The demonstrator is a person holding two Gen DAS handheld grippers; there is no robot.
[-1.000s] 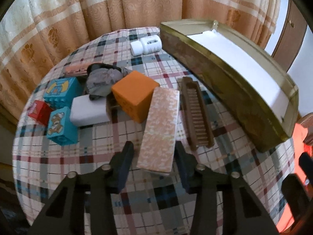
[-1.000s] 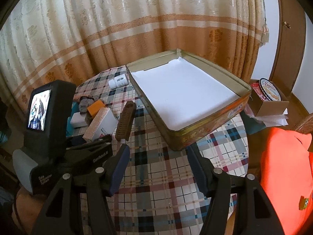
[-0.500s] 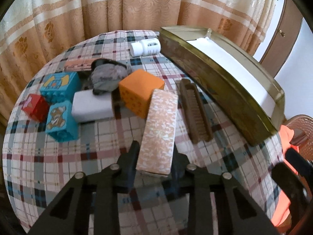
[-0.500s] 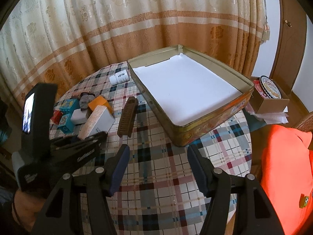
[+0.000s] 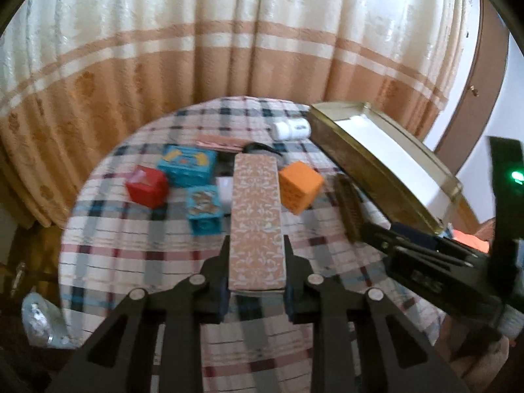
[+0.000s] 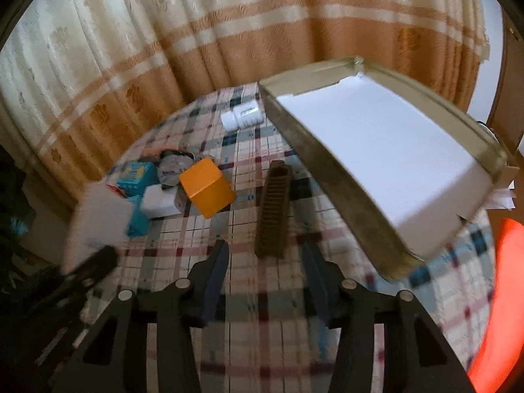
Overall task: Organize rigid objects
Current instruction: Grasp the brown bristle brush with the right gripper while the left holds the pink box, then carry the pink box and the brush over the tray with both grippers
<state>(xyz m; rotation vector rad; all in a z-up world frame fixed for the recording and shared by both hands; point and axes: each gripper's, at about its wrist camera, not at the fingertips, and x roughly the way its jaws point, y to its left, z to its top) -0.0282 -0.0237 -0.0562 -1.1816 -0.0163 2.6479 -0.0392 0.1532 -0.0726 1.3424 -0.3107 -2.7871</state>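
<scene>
Patterned box (image 5: 256, 219) pinched endwise in left claw (image 5: 256, 273), pointing away lengthwise beside paper-lined tin (image 5: 386, 163), right claw (image 6: 265, 275) spread, closing, brush (image 6: 274, 209) lengthwise ahead.

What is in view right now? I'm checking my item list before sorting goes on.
patterned box: 1, pink-beige, between left gripper's pads
brush: 1, brown, on cloth beside tin
tin: 1, gold, white-lined, table's right
orange cube: 1, mid-table
teal blocks: 2, left
red block: 1, left
white block: 1, by cube
white bottle: 1, lying, far side
left gripper: black, shut on box
right gripper: black, open, jaws just closing toward brush
</scene>
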